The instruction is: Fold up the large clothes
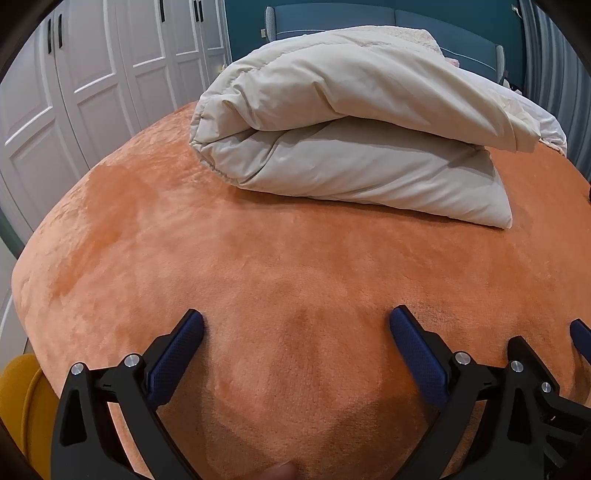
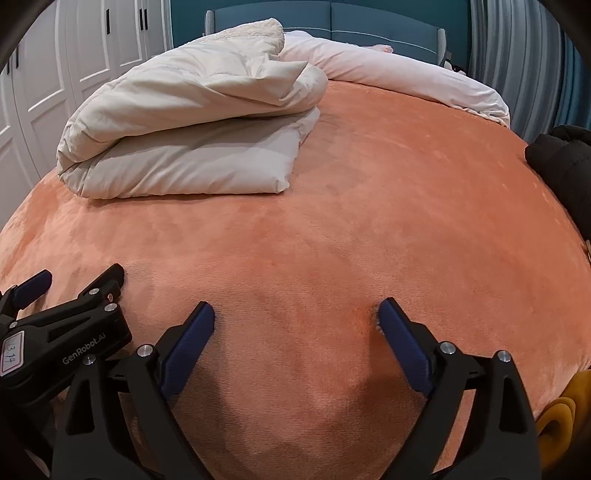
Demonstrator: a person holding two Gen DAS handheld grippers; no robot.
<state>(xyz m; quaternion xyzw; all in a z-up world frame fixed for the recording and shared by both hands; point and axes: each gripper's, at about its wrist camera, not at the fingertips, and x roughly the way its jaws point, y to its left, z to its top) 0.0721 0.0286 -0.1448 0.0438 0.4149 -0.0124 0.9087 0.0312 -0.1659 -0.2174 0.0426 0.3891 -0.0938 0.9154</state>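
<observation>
A cream padded garment (image 1: 351, 147) lies folded into a thick bundle on the far half of the orange fleece bed cover (image 1: 258, 258). In the right wrist view the same garment (image 2: 192, 147) sits at the upper left. My left gripper (image 1: 297, 326) is open, low over the bare orange cover near the bed's front edge, well short of the garment. My right gripper (image 2: 295, 314) is open just beside it, and its right fingertip (image 2: 384, 314) dents the fleece (image 2: 332, 221). Neither holds anything. The left gripper (image 2: 77, 277) also shows at the left in the right wrist view.
White wardrobe doors (image 1: 92, 92) run along the left of the bed. A blue headboard (image 2: 332, 22) and white bedding (image 2: 406, 77) lie at the far end. A black garment (image 2: 557, 158) sits at the bed's right edge, and something yellow (image 2: 557, 413) is below the front corner.
</observation>
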